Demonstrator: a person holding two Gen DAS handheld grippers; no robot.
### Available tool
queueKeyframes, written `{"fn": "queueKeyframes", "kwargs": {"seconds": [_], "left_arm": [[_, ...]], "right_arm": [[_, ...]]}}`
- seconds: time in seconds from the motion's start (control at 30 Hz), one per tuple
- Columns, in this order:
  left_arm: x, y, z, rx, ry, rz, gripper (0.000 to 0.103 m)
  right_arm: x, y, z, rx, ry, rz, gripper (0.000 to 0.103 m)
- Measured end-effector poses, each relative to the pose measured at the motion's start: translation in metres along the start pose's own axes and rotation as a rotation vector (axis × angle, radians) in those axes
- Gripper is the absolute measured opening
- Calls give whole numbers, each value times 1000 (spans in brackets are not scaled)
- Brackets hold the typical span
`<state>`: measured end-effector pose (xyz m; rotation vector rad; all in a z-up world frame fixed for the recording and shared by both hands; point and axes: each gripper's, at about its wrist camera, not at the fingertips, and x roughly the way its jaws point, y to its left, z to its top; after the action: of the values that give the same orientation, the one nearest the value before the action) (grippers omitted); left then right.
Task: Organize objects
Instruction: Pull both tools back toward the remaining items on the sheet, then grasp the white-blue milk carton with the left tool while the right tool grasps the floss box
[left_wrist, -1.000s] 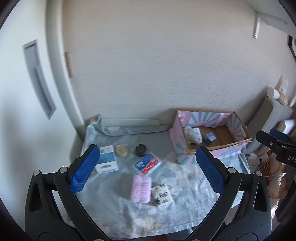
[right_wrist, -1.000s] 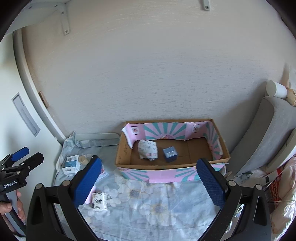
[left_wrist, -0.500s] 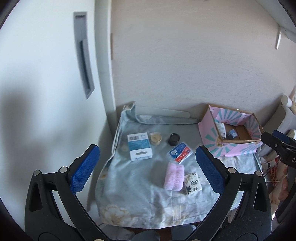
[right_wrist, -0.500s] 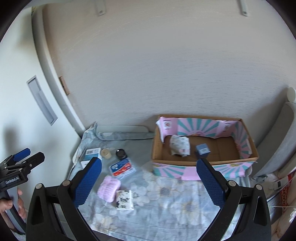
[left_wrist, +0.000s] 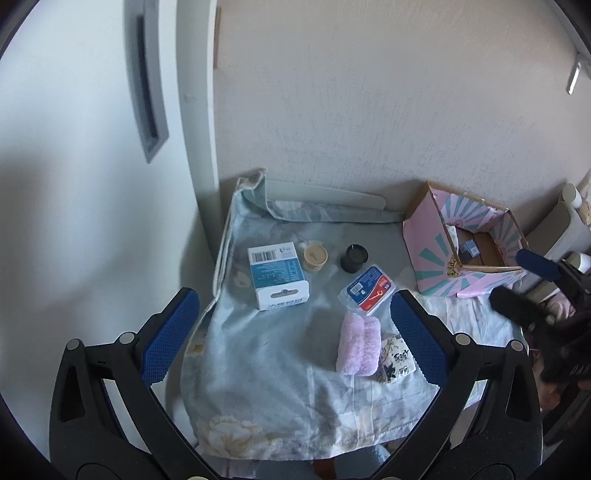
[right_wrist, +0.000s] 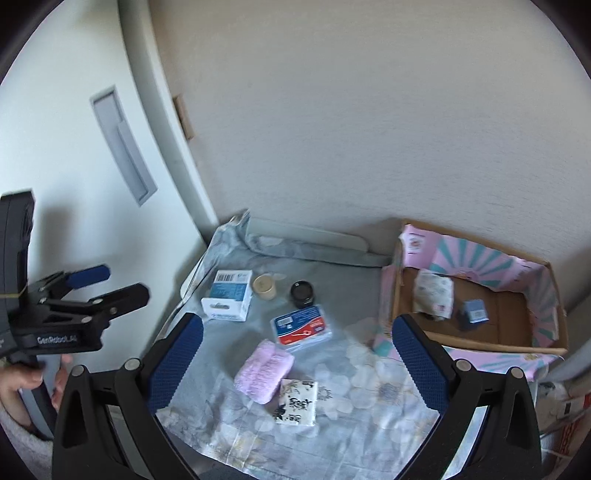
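Note:
On a floral cloth lie a blue-and-white box (left_wrist: 277, 275) (right_wrist: 229, 295), a small tan cup (left_wrist: 316, 256) (right_wrist: 265, 286), a black jar (left_wrist: 354, 257) (right_wrist: 302, 294), a red-and-blue packet (left_wrist: 367, 290) (right_wrist: 301, 328), a pink folded cloth (left_wrist: 359, 344) (right_wrist: 264, 371) and a black-and-white patterned packet (left_wrist: 396, 360) (right_wrist: 296, 402). A pink-and-teal cardboard box (left_wrist: 430, 254) (right_wrist: 476, 258) at the right holds a white packet (right_wrist: 433, 293) and a small blue cube (right_wrist: 474, 311). My left gripper (left_wrist: 291, 338) and right gripper (right_wrist: 297, 356) both hover open above the cloth, holding nothing.
The small table (right_wrist: 306, 240) under the cloth stands in a corner, with a plain wall behind and a white door with a grey recessed handle (left_wrist: 146, 85) at the left. A grey cushion (left_wrist: 557, 225) and clutter sit to the right. A person's hand (right_wrist: 22, 380) holds the left gripper.
Both views have swung left and down, so the loose items now sit more centrally between the fingers. Both grippers stay open and nothing on the cloth has moved.

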<state>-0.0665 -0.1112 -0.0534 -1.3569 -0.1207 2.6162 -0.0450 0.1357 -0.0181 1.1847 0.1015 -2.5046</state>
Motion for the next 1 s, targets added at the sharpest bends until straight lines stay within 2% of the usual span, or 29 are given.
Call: {"fn": "queueKeyframes", "kwargs": {"seconds": [0.27, 0.53, 0.93, 1.0], "left_arm": [[67, 10, 7, -37, 106, -42, 103], [137, 14, 5, -63, 214, -41, 102], [188, 18, -5, -67, 272, 14, 100], [194, 20, -5, -73, 278, 19, 97]], "right_arm": [[77, 15, -4, -143, 135, 60, 102], [148, 8, -12, -220, 254, 48, 102], [200, -4, -22, -238, 343, 42, 102], [205, -6, -23, -239, 348, 41, 102]]}}
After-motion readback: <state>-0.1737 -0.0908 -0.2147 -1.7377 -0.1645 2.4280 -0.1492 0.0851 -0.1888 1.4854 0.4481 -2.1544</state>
